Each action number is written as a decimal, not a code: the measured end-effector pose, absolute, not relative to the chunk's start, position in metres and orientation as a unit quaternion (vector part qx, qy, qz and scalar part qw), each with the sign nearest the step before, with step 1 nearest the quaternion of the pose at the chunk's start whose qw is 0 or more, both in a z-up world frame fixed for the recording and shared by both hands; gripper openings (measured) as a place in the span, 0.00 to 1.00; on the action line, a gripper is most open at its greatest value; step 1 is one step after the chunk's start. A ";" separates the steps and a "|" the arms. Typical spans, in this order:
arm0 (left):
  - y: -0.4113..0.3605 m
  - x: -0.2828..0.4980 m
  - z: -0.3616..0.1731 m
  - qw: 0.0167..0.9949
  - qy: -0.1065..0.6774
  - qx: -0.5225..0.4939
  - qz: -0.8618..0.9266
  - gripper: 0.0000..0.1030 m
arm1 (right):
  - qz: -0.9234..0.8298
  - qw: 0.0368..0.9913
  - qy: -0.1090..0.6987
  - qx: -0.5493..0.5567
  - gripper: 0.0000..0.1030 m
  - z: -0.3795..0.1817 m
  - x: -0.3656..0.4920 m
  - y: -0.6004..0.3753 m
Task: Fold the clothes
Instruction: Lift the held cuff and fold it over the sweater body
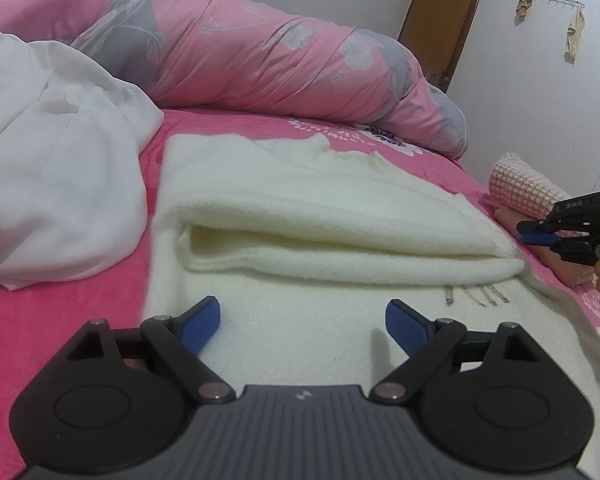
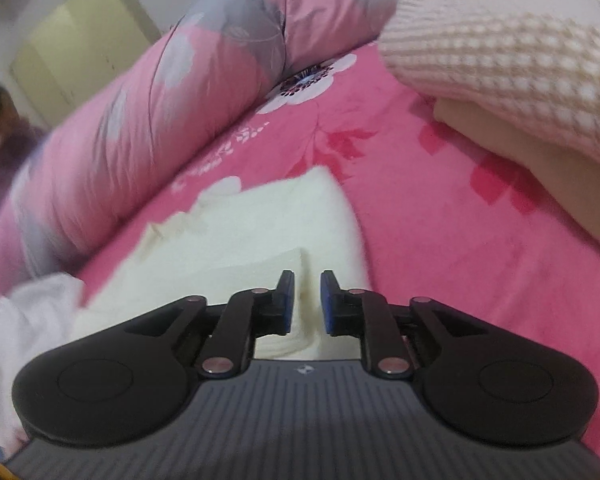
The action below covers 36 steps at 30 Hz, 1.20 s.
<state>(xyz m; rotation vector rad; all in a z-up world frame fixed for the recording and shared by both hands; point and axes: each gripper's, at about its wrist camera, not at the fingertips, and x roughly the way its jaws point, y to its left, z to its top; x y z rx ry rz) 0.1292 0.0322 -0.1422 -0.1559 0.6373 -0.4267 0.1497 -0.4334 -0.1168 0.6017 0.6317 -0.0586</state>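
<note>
Across the middle of the bed (image 1: pixel 60 320), on its bright pink floral cover, lies the cream fleece garment (image 1: pixel 300 216), partly folded: one thick layer is doubled over a flat lower layer, and the rounded fold faces me. My left gripper (image 1: pixel 302 322) hovers just above the flat lower layer, its blue-padded fingers (image 1: pixel 202 324) spread wide with nothing between them. A few short fringe strands (image 1: pixel 476 296) lie on the lower layer beside the fold. To the garment's left, a crumpled white garment (image 1: pixel 52 168) rests on the cover, just beside the cream edge. Along the far side of the bed runs a rolled pink and grey floral quilt (image 1: pixel 260 52). At the right edge of the bed sits a small stack of folded clothes, a pink-and-white waffle-knit piece (image 2: pixel 512 56) on top and a plain beige piece (image 2: pixel 540 168) under it. My right gripper (image 2: pixel 307 300) is seen near that stack from the left camera; in its own view it points over the cream garment's right end, its fingers (image 2: pixel 286 300) parted by a narrow gap and pinching nothing, with the cloth showing through the gap behind them. That view is blurred. A brown door (image 1: pixel 440 20) and a wall-mounted hook rack (image 1: pixel 552 0) stand beyond the bed.
</note>
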 end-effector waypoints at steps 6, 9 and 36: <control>0.030 0.128 -0.142 0.925 0.311 -0.070 -0.205 0.88 | 0.030 0.858 0.325 0.397 0.29 -0.125 0.142 -0.432; 0.030 0.128 -0.142 0.925 0.311 -0.069 -0.205 0.88 | 0.038 0.838 0.343 0.422 0.32 -0.131 0.146 -0.426; 0.034 0.130 -0.142 0.924 0.310 -0.083 -0.210 0.89 | -0.056 0.932 0.331 0.134 0.06 -0.147 0.175 -0.376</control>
